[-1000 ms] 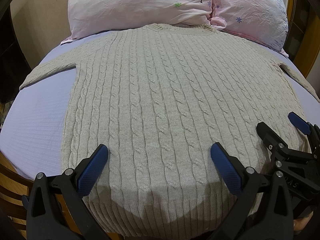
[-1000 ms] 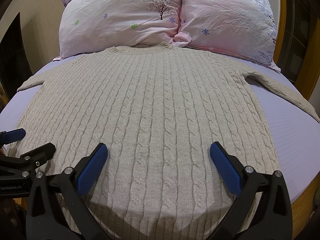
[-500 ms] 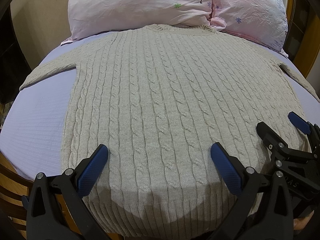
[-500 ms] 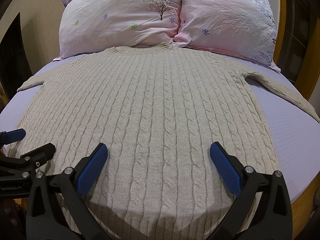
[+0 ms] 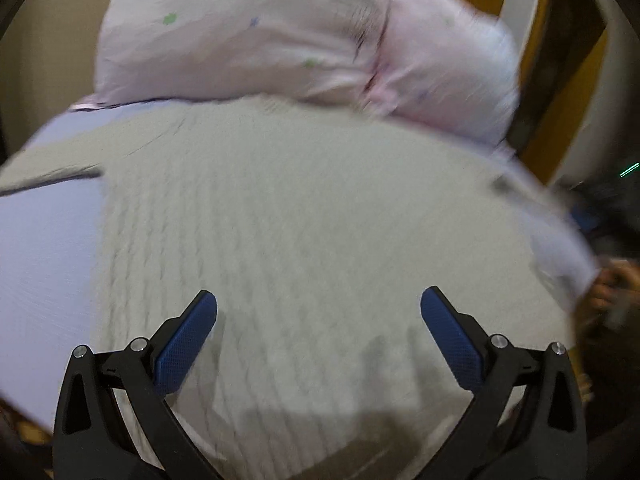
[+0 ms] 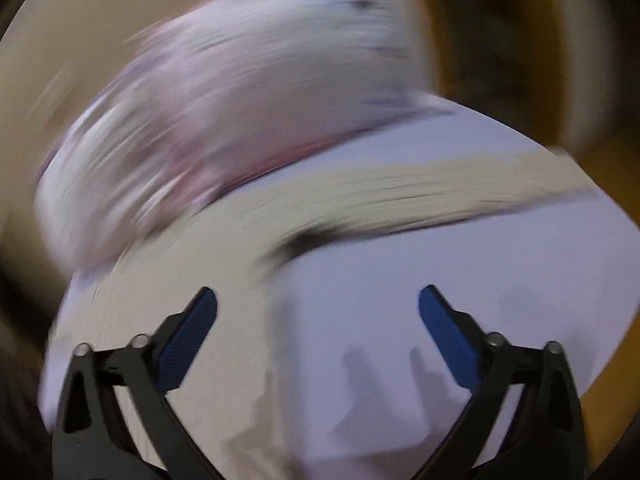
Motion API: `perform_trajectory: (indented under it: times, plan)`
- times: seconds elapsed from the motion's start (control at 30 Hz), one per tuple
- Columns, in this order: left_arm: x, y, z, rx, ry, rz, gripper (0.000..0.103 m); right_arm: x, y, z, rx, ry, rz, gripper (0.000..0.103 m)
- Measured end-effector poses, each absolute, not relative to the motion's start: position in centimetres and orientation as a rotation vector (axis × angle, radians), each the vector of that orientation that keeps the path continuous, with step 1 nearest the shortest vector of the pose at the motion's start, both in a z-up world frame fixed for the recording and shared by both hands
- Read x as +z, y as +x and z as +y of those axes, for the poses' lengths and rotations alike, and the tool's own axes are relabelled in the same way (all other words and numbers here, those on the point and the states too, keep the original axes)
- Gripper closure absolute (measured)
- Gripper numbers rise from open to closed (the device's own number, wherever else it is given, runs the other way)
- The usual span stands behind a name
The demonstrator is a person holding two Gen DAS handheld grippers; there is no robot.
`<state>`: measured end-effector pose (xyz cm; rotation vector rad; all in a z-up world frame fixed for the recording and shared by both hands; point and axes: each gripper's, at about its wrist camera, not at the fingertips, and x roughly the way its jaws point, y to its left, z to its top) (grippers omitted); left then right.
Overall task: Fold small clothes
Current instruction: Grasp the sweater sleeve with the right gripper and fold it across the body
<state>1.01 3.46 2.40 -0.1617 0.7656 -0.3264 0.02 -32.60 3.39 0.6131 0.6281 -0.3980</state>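
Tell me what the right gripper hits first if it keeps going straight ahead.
Probably the lavender sheet, then the sweater's sleeve lying across it. The right gripper is open; heavy blur leaves depth uncertain.

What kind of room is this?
Most likely a bedroom. Two pink pillows lie at the head of a lilac bedsheet, and a beige sweater is spread flat on it.

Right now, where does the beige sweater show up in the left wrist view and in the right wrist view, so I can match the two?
Left wrist view: the sweater fills the middle of the picture, spread on the bed ahead of the open left claw.
Right wrist view: blurred; the sweater shows as a sleeve-like band across the upper middle and a part at lower left.
Shared landmark: the pink pillows behind the sweater.
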Motion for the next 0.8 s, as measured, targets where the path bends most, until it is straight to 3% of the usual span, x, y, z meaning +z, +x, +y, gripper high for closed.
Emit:
perform_trajectory:
  times: [0.03,0.07,0.4,0.43,0.47,0.5,0.6,0.8]
  plan:
    - [2.9,1.5,4.4,-0.353,-0.202,0.732,0.001,2.6,0.3,-36.0,-0.470,0.716,0.640,0.036]
    - [3.2,1.7,4.8,-0.354,-0.212,0.712,0.001,2.0,0.4,-38.3,-0.518,0.784,0.644,0.039]
    - [5.6,5.6,13.9,-0.109,-0.285,0.580,0.001,-0.9,2.8,-50.2,-0.702,1.057,0.514,0.054]
    - [5.7,5.5,14.7,-0.091,-0.293,0.571,0.001,-1.0,3.2,-50.6,-0.711,1.063,0.509,0.067]
    - [5.6,5.7,15.8,-0.067,-0.301,0.569,0.001,-1.0,3.6,-51.0,-0.726,1.067,0.519,0.091]
    - [5.5,5.7,16.7,-0.048,-0.310,0.572,0.001,-1.3,4.3,-51.7,-0.728,1.065,0.527,0.094]
    - [5.4,5.5,20.0,-0.002,-0.357,0.558,0.001,1.6,5.6,-50.3,-0.722,0.942,0.491,0.095]
    - [5.4,5.5,26.9,0.129,-0.482,0.525,0.001,13.0,13.5,-34.4,-0.289,0.499,0.365,0.095]
